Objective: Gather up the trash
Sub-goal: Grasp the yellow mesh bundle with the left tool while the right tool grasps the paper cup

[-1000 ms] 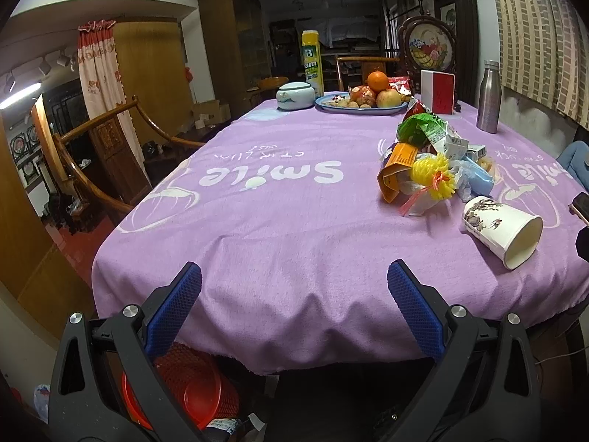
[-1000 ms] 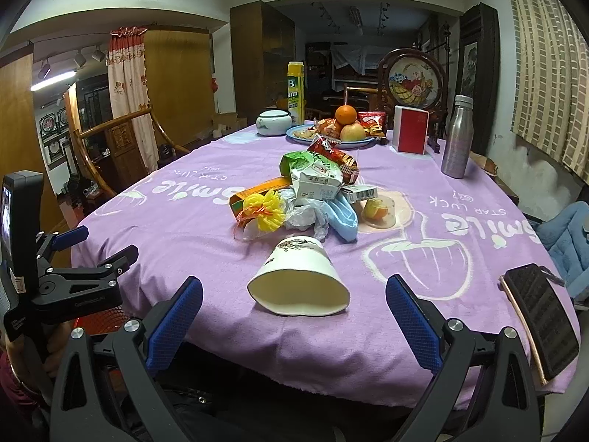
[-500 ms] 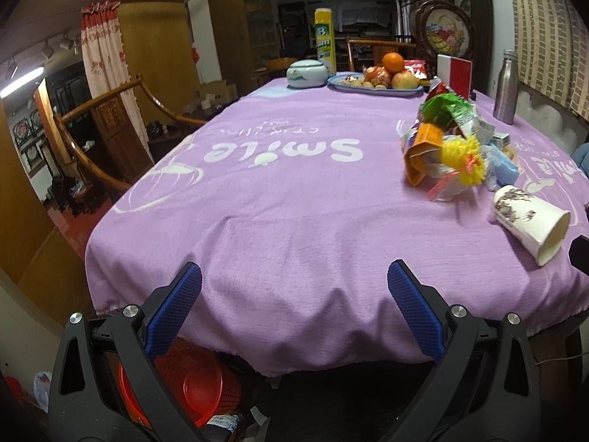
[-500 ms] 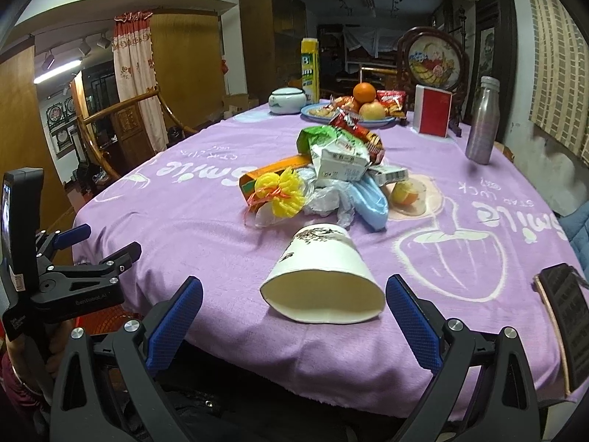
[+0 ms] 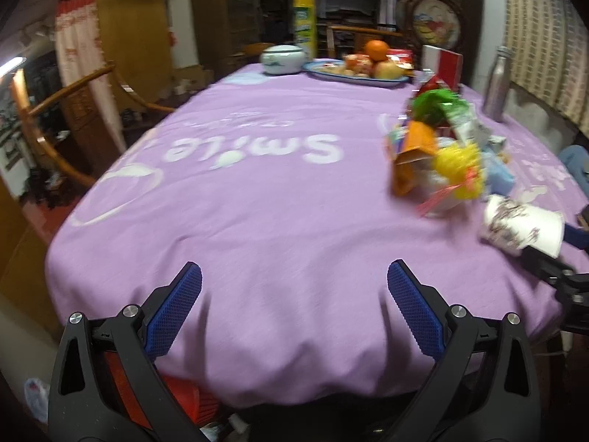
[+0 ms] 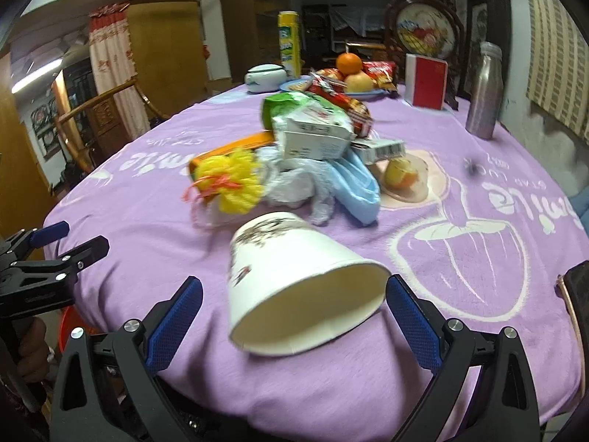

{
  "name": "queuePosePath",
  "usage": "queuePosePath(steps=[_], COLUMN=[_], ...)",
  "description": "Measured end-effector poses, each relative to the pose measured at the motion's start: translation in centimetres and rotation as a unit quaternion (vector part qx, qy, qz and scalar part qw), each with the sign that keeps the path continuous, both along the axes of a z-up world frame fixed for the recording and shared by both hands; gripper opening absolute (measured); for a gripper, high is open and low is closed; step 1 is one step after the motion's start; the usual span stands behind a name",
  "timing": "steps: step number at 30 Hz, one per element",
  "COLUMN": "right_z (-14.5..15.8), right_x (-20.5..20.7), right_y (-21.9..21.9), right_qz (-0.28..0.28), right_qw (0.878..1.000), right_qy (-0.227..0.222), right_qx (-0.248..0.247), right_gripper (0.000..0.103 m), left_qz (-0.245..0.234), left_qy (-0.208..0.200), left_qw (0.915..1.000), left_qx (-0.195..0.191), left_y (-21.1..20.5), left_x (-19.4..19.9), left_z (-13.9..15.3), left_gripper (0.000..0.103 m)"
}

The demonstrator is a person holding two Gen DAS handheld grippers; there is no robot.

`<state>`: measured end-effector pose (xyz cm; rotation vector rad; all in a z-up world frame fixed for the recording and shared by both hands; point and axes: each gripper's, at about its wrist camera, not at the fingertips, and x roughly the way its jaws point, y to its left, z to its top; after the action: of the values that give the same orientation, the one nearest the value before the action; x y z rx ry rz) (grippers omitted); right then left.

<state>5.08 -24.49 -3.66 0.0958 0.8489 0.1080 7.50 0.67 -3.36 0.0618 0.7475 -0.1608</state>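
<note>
A white paper cup (image 6: 294, 280) lies on its side on the purple tablecloth (image 6: 154, 221), mouth toward me. My right gripper (image 6: 292, 318) is open, its fingers either side of the cup's mouth, not closed on it. Behind the cup is a trash pile (image 6: 294, 158): yellow mesh, orange box, white cartons, blue mask, green and red wrappers. The left wrist view shows the cup (image 5: 521, 226) and the pile (image 5: 441, 154) at the right. My left gripper (image 5: 294, 296) is open and empty at the table's near edge.
A red bin (image 5: 154, 394) sits on the floor under the table edge. At the far end stand a fruit plate (image 6: 353, 73), white lidded bowl (image 6: 265, 77), yellow can (image 6: 289, 48), red box (image 6: 427, 81) and steel bottle (image 6: 486, 92). A phone (image 6: 578, 294) lies at the right edge.
My right gripper has moved forward until its fingers flank the cup's mouth. My left gripper has moved forward toward the table edge, still open.
</note>
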Motion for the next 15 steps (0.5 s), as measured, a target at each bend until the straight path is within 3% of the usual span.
queuePosePath(steps=[5, 11, 15], right_z=[-0.3, -0.5, -0.2], right_x=[0.4, 0.2, -0.3], right_y=[-1.8, -2.4, -2.3], right_qz=[-0.007, 0.025, 0.050], right_qw=[1.000, 1.000, 0.998], right_qy=[-0.006, -0.018, -0.033], right_qx=[0.017, 0.008, -0.002], right_gripper=[0.095, 0.070, 0.076], left_qz=[-0.084, -0.123, -0.129], left_qy=[-0.005, -0.010, 0.005], left_qw=[0.9959, 0.9922, 0.9916], left_qx=[-0.032, -0.019, -0.013], left_y=[-3.5, -6.8, -7.3], left_x=[1.4, 2.5, 2.9], left_z=[1.4, 1.0, 0.1], left_gripper=[0.097, 0.097, 0.097])
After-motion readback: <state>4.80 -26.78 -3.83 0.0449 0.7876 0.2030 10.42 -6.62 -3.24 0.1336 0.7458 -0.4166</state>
